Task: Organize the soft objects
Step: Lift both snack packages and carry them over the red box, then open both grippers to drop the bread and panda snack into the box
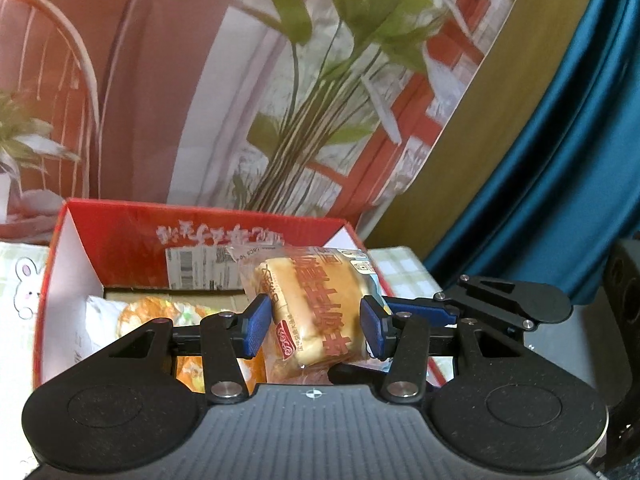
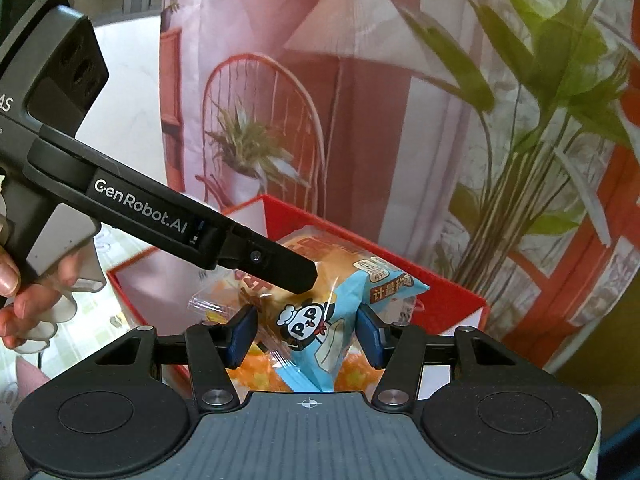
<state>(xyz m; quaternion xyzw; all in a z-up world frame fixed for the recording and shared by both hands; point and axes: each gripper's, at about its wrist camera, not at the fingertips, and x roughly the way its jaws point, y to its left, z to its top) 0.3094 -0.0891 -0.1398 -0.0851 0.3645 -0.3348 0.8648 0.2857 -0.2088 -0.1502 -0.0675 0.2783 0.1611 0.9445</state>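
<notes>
Two hand-held tools grip one wrapped bread packet (image 1: 316, 312) above an open red box (image 1: 120, 232) on a bench covered with a pale checked cloth (image 1: 20, 264).

In the left wrist view, the left tool (image 1: 316, 326) has its blue pads (image 1: 256, 326) pressed against both sides of the packet, clamped on it. The packet's long axis runs from 6 o'clock up toward 12 o'clock, leaning slightly toward 1 o'clock, with its crimped clear end pointing away toward the box's far wall. Red printed characters run along that axis. The right tool reaches in from 3 o'clock and meets the packet's right edge.

In the right wrist view, the right tool (image 2: 306, 334) closes its pads on the blue end of the same packet, where a cartoon panda (image 2: 306, 316) is printed; the wrapper is pinched between them. The left tool's black body comes in from 10 o'clock, held by a hand (image 2: 16, 300) at 9 o'clock.

Inside the box, below the packet toward 7 o'clock in the left view, lies another wrapped pastry (image 1: 160, 312) with orange and white print. Behind the box hangs a printed backdrop (image 1: 200, 80) showing a lamp, a chair and green plants, with a teal curtain (image 1: 560, 140) at 3 o'clock.
</notes>
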